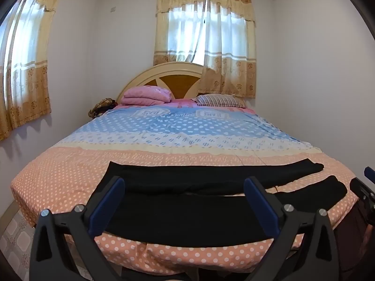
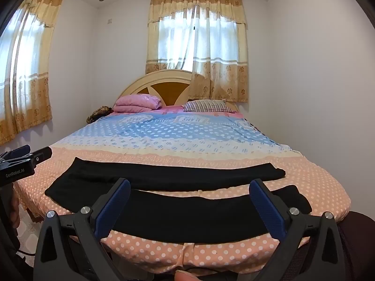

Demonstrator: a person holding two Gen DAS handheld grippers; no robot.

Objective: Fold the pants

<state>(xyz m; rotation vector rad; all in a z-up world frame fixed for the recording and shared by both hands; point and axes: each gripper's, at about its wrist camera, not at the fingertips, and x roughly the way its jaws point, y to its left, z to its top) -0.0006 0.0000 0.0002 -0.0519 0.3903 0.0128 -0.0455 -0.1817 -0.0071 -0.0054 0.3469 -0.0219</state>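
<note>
Black pants [image 1: 187, 220] lie flat across the foot of the bed [image 1: 70, 175], waist at the left, both legs stretched to the right and spread apart. My left gripper [image 1: 185, 182] hovers over the near leg, jaws wide open with nothing between them. In the right wrist view the same pants [image 2: 187, 215] span the peach dotted bedspread [image 2: 316, 182]. My right gripper [image 2: 190, 183] is also wide open above the near leg, touching nothing. Each gripper shows at the edge of the other's view: the right gripper [image 1: 365, 187], the left gripper [image 2: 23, 161].
A folded pink blanket [image 1: 145, 96] and a striped pillow [image 1: 220, 100] lie at the headboard [image 1: 178, 70]. Walls close in on both sides of the bed. Tiled floor [image 1: 16, 234] shows at lower left. A person's dark clothing [image 2: 358, 234] is at lower right.
</note>
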